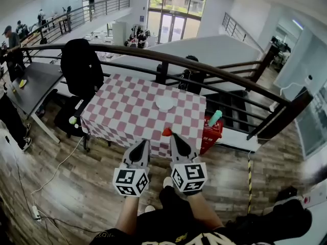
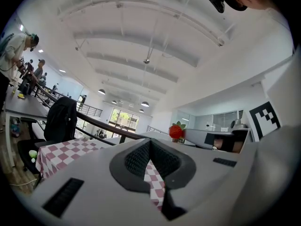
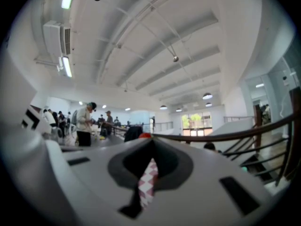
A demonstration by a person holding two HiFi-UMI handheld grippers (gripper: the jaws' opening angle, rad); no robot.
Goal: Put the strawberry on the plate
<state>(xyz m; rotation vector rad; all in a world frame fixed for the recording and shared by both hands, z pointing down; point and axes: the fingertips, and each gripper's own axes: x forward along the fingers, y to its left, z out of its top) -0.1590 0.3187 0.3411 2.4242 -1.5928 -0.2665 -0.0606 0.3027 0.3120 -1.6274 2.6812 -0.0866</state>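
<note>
While the checkered bench (image 1: 127, 111) stands on a wooden floor (image 1: 71, 188) beside a dark railing (image 1: 204, 65) in a bright hall, the right claw (image 1: 172, 135), closed, pinches the strawberry (image 1: 167, 132) at its tips over the bench's near edge, apart from the white plate (image 1: 165, 103); the left claw (image 1: 146, 142) is closed, empty.

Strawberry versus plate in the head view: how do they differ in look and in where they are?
The strawberry is small and red with green leaves; the plate is larger, white, round and flat. The strawberry is at the near edge of the table, just at the tip of the right gripper; the plate lies farther in, about mid-table, with nothing on it. Shared: both are over the red-and-white checked cloth.
</note>
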